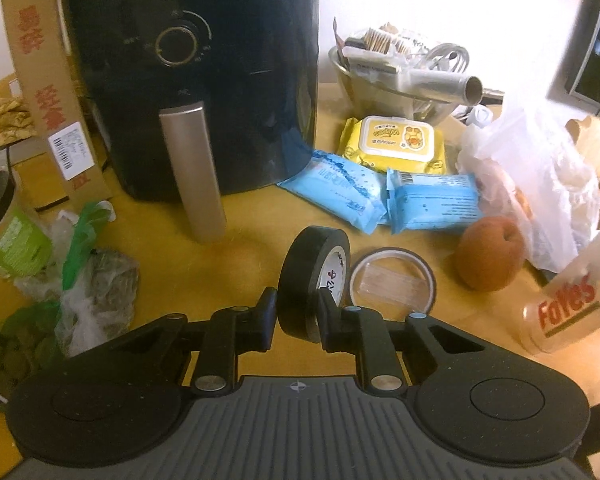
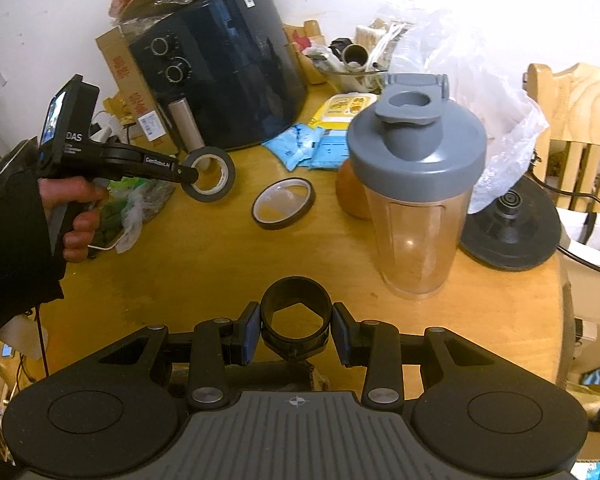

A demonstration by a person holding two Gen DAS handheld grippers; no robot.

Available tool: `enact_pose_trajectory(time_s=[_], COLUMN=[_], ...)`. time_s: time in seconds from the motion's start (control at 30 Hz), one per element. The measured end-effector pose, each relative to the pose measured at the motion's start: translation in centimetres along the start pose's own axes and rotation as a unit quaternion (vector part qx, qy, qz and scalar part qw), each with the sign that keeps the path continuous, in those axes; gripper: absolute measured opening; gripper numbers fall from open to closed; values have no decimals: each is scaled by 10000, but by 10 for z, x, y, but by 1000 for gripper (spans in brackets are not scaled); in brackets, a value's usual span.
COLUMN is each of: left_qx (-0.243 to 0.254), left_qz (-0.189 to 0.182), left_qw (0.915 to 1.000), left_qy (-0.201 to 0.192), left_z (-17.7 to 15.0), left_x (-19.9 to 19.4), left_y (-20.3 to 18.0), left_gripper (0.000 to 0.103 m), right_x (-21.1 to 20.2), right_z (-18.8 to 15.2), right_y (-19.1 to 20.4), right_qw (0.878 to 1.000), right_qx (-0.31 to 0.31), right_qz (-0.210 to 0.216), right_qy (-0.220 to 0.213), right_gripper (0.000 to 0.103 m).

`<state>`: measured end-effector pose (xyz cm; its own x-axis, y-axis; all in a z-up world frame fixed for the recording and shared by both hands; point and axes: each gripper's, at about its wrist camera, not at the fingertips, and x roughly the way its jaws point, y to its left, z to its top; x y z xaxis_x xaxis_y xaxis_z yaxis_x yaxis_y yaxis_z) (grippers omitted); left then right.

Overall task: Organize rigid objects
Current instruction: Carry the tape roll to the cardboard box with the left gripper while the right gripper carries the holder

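My left gripper (image 1: 298,312) is shut on a roll of black tape (image 1: 314,280), pinching its band and holding it upright above the wooden table (image 1: 220,272). The right wrist view shows that same left gripper (image 2: 194,176) in a person's hand, with the black tape roll (image 2: 212,174) lifted off the table. My right gripper (image 2: 296,326) is shut on a short black ring (image 2: 296,316) near the table's front edge. A thin brown tape roll (image 1: 392,280) (image 2: 283,203) lies flat on the table.
A black air fryer (image 1: 204,72) stands at the back beside a cardboard box (image 1: 44,80). Blue wipe packs (image 1: 380,196), a yellow wipes pack (image 1: 396,140), a brown fruit (image 1: 490,254), plastic bags (image 1: 540,184) and a shaker bottle (image 2: 416,200) crowd the right. A black round base (image 2: 512,228) sits far right.
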<state>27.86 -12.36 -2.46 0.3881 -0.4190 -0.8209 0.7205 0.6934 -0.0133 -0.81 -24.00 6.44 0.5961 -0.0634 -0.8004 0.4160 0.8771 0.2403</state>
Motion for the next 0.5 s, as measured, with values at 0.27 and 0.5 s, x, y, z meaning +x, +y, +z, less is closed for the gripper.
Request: enact_pose_trajectory(time_s=[0.27,0.5], left_qx=[-133,-358], left_qz=[275,330], left_qw=[9995,9987], left_qy=[-45,-156], left_z=[-13,-25], left_x=[-32,-61], left_y=[-3,-3], left_gripper=[21,21], right_x=[-1,-3], right_z=[1,-1], right_y=[6,9], right_qw=[9996,9985], right_qx=[-180,-321], right_qz=[234,433], right_qy=[16,45], right_gripper=[40,40])
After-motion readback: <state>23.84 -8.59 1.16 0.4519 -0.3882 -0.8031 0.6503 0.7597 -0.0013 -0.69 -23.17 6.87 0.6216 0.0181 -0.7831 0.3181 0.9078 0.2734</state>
